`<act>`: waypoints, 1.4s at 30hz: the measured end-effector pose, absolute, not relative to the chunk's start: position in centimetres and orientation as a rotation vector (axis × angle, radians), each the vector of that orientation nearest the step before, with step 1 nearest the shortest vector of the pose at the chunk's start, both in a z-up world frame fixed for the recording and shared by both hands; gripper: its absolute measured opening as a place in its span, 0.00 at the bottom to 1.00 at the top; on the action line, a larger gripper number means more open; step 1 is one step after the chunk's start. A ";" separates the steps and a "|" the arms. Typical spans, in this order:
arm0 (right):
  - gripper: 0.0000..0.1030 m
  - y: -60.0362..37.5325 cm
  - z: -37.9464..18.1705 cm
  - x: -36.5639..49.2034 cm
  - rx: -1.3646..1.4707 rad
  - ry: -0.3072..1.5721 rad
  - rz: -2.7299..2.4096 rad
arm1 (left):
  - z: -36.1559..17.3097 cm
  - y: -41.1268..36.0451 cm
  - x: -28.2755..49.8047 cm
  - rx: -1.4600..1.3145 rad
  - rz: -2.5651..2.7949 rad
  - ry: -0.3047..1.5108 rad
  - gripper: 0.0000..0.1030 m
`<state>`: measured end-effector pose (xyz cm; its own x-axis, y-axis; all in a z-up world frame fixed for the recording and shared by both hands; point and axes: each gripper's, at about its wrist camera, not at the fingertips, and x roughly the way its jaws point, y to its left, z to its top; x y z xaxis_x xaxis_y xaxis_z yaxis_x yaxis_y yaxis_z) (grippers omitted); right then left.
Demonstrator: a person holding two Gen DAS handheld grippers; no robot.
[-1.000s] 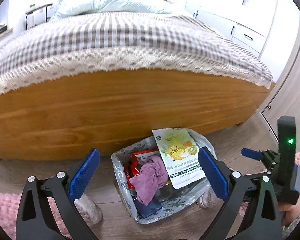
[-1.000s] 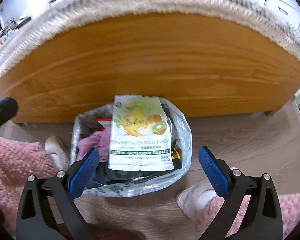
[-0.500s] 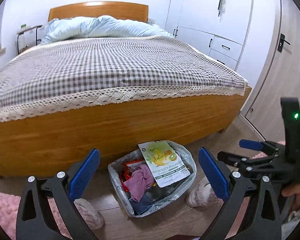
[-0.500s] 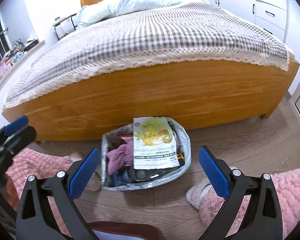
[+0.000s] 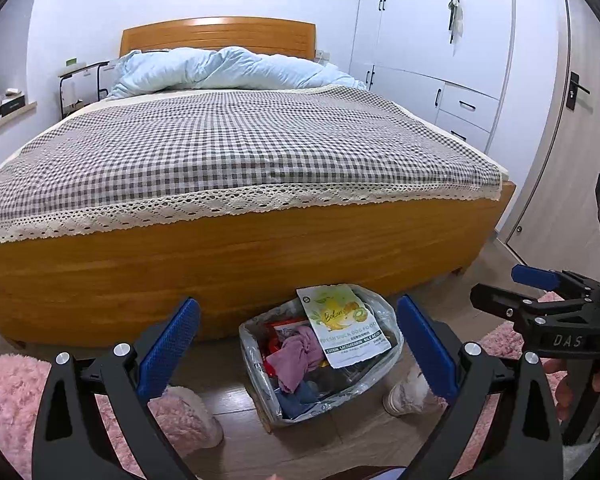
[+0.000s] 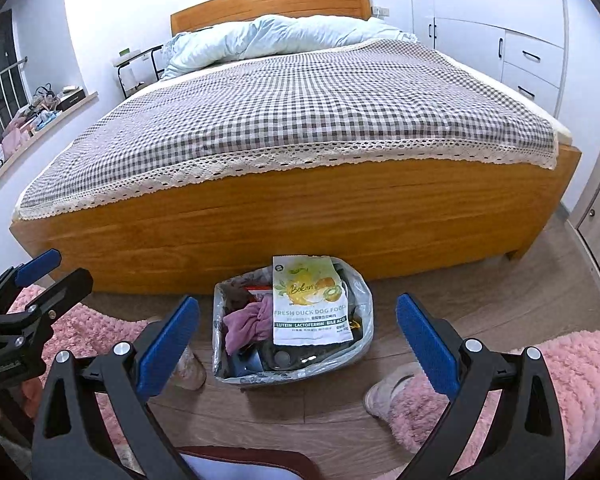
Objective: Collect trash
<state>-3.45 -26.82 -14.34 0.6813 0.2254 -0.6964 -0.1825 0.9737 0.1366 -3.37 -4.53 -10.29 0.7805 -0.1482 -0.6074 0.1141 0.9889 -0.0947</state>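
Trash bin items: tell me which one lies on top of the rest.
The dog food pouch. It is flat, white and yellow with printed fruit, and rests over the pile; the crumpled purple cloth sits lower, beside it, in the bin.

Left gripper (image 5: 298, 350) and right gripper (image 6: 298, 350) hover, jaws spread wide, empty.

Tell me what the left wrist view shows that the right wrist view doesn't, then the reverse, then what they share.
Only the left wrist view shows the door handle on the right wall, the item hanging on the wardrobe, and the right gripper from the side.

Only the right wrist view shows the railing at far left, the cluttered ledge, and the left gripper from the side.

Both show the bed, the blue duvet, and the lined trash bin on the floor with the dog food pouch and purple cloth on top, plus open blue-padded fingers.
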 end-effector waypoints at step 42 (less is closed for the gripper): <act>0.92 -26.9 -14.0 -3.8 0.067 0.779 0.228 | -9.9 -4.3 -3.6 -0.074 -0.097 0.664 0.93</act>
<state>-3.82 -26.93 -14.02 0.6884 0.2281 -0.6885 -0.1785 0.9733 0.1440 -3.61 -4.31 -9.89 0.7832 -0.1138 -0.6112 0.0664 0.9928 -0.0997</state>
